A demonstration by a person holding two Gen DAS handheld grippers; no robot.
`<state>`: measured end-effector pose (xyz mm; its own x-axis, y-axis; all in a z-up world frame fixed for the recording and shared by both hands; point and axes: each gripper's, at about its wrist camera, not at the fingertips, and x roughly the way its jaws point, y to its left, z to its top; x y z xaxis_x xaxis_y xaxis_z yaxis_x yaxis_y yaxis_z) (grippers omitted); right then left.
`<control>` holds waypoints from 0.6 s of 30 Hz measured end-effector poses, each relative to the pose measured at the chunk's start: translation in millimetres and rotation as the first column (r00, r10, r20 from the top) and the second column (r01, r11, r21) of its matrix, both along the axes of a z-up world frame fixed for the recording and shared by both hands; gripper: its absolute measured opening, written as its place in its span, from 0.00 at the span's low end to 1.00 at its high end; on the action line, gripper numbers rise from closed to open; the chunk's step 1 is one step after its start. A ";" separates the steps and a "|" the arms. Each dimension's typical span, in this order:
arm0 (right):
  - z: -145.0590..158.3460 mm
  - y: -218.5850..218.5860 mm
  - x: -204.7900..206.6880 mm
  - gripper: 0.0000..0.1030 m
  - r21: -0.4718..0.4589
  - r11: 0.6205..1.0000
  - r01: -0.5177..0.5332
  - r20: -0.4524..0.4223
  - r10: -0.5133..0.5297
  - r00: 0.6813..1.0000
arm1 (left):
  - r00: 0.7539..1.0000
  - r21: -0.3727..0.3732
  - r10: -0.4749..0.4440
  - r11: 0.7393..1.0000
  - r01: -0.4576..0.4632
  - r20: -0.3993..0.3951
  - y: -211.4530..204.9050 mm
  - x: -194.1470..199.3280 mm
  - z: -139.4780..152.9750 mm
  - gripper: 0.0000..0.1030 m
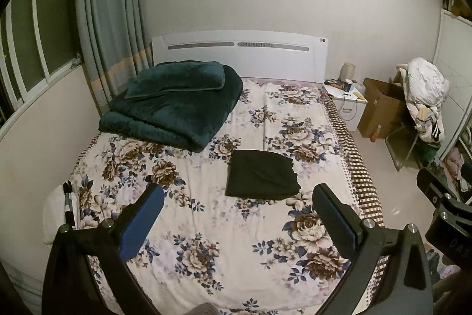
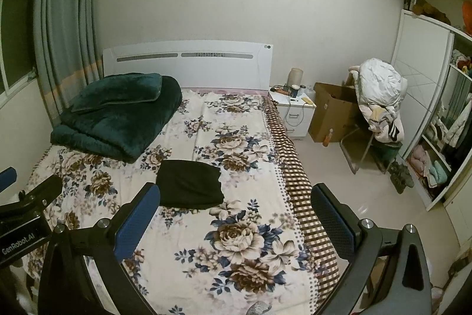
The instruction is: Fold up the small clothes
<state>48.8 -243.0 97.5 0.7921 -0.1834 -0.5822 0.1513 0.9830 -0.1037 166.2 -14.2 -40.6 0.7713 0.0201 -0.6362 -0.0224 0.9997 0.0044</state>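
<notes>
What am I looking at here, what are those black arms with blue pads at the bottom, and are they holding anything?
Those are two hand-held grippers, each carrying its own camera looking out along its two fingers. One picture comes from the left gripper, the other from the right gripper. Both stand open and hold nothing. Ahead is a bed with a flowered sheet. On it lie a small black garment, folded flat, and farther back a folded dark green blanket. A nightstand stands beside the bed.
</notes>
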 end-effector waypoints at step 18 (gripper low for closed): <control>13.0 -2.5 -10.8 1.00 0.022 0.999 -0.025 0.004 0.025 1.000 | 1.000 -0.003 0.000 1.000 0.000 0.011 -3.0 -7.6 7.2 1.00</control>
